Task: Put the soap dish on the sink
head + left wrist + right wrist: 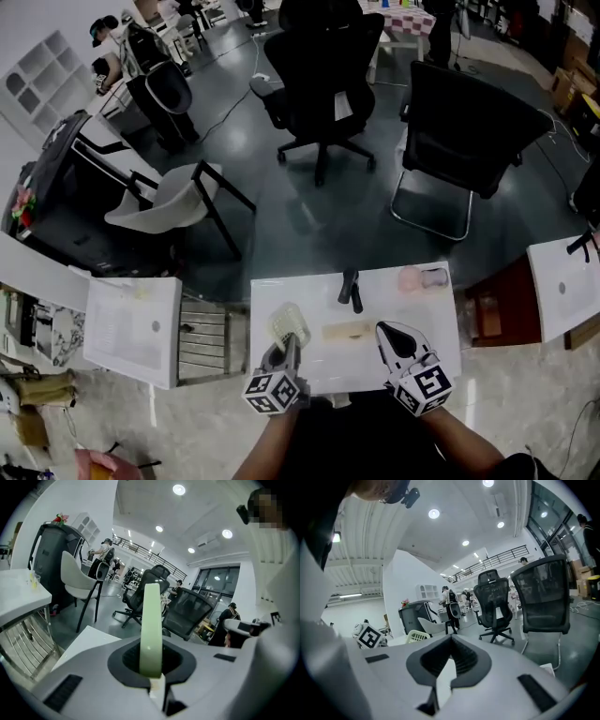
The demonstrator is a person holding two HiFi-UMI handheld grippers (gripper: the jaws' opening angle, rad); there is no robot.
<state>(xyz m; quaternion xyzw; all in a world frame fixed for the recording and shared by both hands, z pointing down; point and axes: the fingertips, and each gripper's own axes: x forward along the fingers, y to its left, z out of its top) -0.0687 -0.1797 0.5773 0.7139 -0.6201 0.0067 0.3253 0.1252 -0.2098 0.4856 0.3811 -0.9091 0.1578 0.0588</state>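
Observation:
In the head view, the soap dish [291,323] is a pale green slotted tray held on edge over the left part of the white sink [427,323]. My left gripper [285,351] is shut on it. In the left gripper view the soap dish [151,620] stands upright as a thin green band between the pads of my left gripper [152,665]. My right gripper [397,339] hovers over the sink's right part, shut and empty. In the right gripper view my right gripper [451,639] has its jaws together, and the soap dish [417,636] shows at the left.
A black faucet [350,287] stands at the sink's back edge, with a pink object [421,277] to its right and a beige bar [347,330] on the sink top. Other white sinks [131,328] [562,286] flank it. A metal rack [202,337] and office chairs [323,66] lie beyond.

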